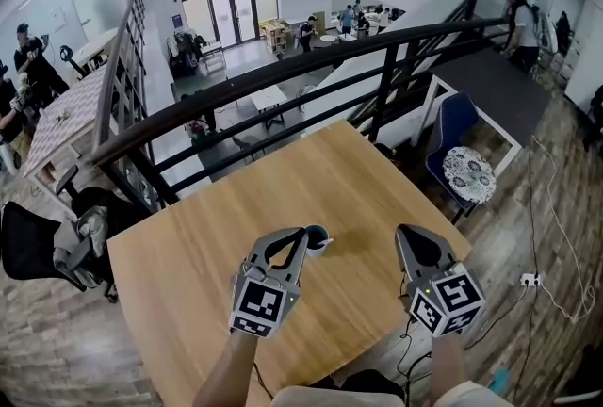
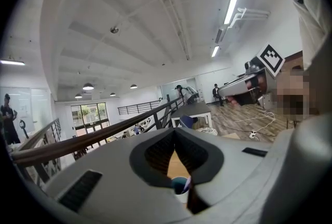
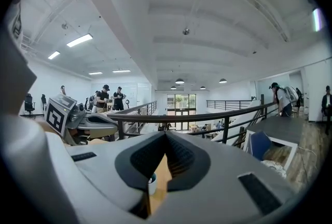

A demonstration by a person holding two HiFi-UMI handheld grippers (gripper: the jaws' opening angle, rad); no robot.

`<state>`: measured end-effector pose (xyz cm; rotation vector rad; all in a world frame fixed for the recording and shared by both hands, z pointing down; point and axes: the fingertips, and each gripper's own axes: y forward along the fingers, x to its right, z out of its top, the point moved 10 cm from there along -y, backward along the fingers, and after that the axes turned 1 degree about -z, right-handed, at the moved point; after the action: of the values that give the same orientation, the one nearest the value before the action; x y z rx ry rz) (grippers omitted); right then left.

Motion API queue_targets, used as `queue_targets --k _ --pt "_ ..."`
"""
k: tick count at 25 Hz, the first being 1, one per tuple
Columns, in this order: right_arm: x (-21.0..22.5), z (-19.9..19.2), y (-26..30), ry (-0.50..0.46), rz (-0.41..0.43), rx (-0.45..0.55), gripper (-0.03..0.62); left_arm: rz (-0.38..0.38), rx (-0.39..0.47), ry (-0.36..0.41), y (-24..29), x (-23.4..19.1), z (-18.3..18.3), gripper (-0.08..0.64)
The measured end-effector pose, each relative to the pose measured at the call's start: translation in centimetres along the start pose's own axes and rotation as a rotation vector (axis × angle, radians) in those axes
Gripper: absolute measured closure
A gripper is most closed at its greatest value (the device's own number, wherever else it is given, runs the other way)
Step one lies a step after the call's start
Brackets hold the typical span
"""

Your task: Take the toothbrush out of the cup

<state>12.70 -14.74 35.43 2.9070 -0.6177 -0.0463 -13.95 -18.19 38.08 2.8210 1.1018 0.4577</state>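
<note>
Two grippers were held low over one wooden table (image 1: 188,283). The left gripper (image 1: 303,234) had its jaws together, holding nothing. The right gripper (image 1: 403,231) was the same, tips meeting, empty. One cup (image 1: 318,239) stood just past the left tips, apart from the right pair. One toothbrush (image 2: 187,183), a pale sliver, was inside the cup.

Counter (image 1: 203,268) is lying mostly bare: open wood is stretching left of the left tongs (image 1: 302,233) and ahead of both tips. One obstacle is standing on it, the cup (image 1: 318,238), sitting right at the left tongs' tip and crowding the lane toward the right tongs (image 1: 403,232); contact unclear. Both tongs are running with jaws together, slim profile. Black railing (image 1: 283,75) is fencing off the space beyond the counter's far edges.
</note>
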Motion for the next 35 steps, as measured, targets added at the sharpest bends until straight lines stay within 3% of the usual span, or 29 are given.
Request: queue_targets --k 5,10,16,22,35 --pt "0.4 -0.4 1.1 -0.003 -0.001 -0.012 0.595 0.016 -0.019 -0.015 1.5 -0.2 -1.0 0.532" --pt "1.0 -1.2 1.9 0.002 0.021 -0.033 0.595 -0.016 -0.051 -0.024 3.4 0.3 -2.0 0.528" --pt "1.8 -2.7 3.3 0.001 0.059 -0.068 0.595 -0.048 -0.112 -0.032 5.4 1.6 -4.4 0.465" --pt "2.4 -3.9 4.5 0.01 0.085 -0.09 0.595 -0.111 -0.232 -0.033 7.5 2.6 -7.5 0.412" --pt "3.5 -6.9 4.6 0.03 0.098 -0.159 0.595 -0.145 -0.429 0.007 11.1 3.5 -12.8 0.411"
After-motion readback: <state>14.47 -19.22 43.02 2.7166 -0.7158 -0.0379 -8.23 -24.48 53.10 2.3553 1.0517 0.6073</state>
